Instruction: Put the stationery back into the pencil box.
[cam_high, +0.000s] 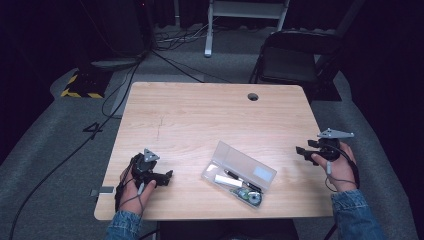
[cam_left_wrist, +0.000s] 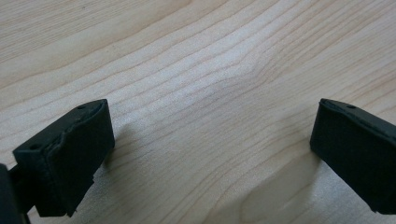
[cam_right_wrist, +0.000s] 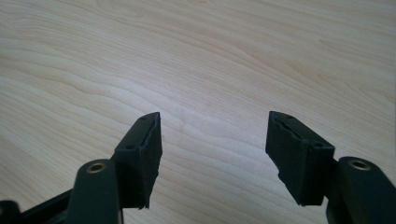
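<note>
Between the two hand-held grippers, on the tabletop (cam_high: 200, 115), lies an open clear case (cam_high: 239, 174) with pens and a tape roller inside. The left hand-held gripper (cam_high: 167, 176) rests low at the near edge, pointing toward the case, jaws wide apart and empty. The right hand-held gripper (cam_high: 299, 150) is at the far right edge, well apart from the case, wrist raised, jaws spread and empty.
</note>
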